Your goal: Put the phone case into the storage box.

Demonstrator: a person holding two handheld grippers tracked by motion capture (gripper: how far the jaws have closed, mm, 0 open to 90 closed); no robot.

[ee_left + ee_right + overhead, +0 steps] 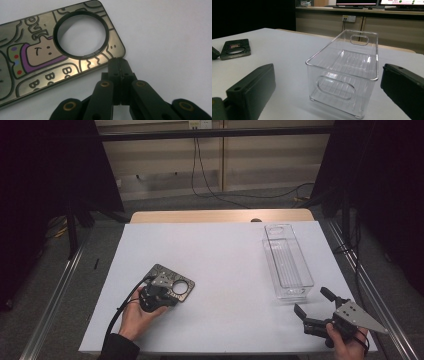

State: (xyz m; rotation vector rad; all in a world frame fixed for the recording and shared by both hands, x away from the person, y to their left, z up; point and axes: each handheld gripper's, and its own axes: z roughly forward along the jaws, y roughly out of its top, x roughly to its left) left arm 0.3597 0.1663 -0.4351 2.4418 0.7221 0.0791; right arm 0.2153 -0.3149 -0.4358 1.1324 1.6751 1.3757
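1. While the left gripper (119,61) sits with jaws pressed together, its tips touch the patterned plate's (50,53) edge.
2. The right gripper (314,302) is spread wide, just beside the clear bin (287,260).
3. Both things lie on the white table (225,255), well apart.

We take this for a lab or office test bench rather than a home. A wooden table (220,215) covered with a white sheet (225,270) stands on grey carpet (60,270), flanked by metal rails (55,290) and black curtains (45,165) that screen off both sides. Behind it, cables (200,175) hang from a wall socket (199,124) on pale panelling. In the right gripper view we see computer monitors (379,2) lit on a long counter (362,11) at the back of the room.
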